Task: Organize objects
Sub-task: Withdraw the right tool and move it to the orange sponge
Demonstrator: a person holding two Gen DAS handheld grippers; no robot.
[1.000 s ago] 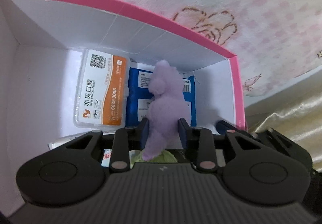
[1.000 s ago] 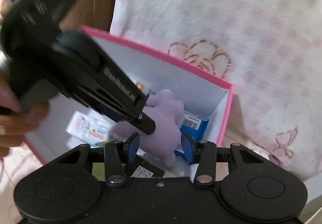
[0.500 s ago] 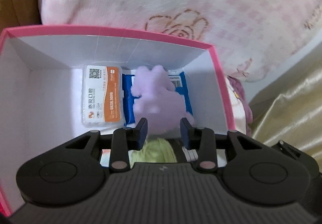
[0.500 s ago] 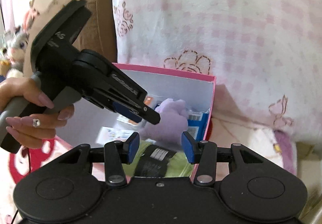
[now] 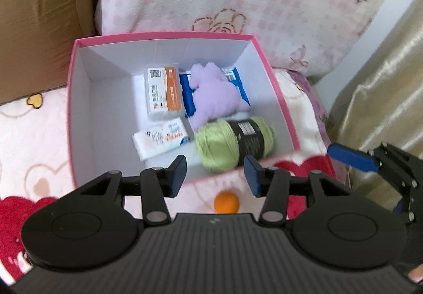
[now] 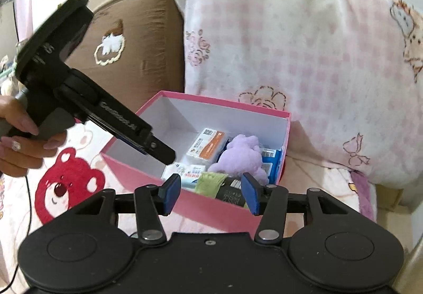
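A pink box (image 5: 261, 56) with white inside stands on the bed; it also shows in the right wrist view (image 6: 211, 210). In it lie a purple plush toy (image 5: 214, 94) (image 6: 242, 156), a green yarn ball (image 5: 232, 144) (image 6: 211, 183), an orange-and-white case (image 5: 164, 93) (image 6: 208, 146), a tissue pack (image 5: 164, 140) and a blue pack (image 5: 242, 82). My left gripper (image 5: 214, 175) is open and empty above the box's near edge. My right gripper (image 6: 210, 192) is open and empty before the box.
A small orange ball (image 5: 226, 202) lies on the blanket just in front of the box. A pink checked pillow (image 6: 304, 56) and a brown cushion (image 6: 137, 37) stand behind it. A gold curtain (image 5: 383, 82) hangs at the right.
My left gripper let go of the purple plush toy, which now lies in the box, and drew back and up. My right gripper also pulled back from the box.
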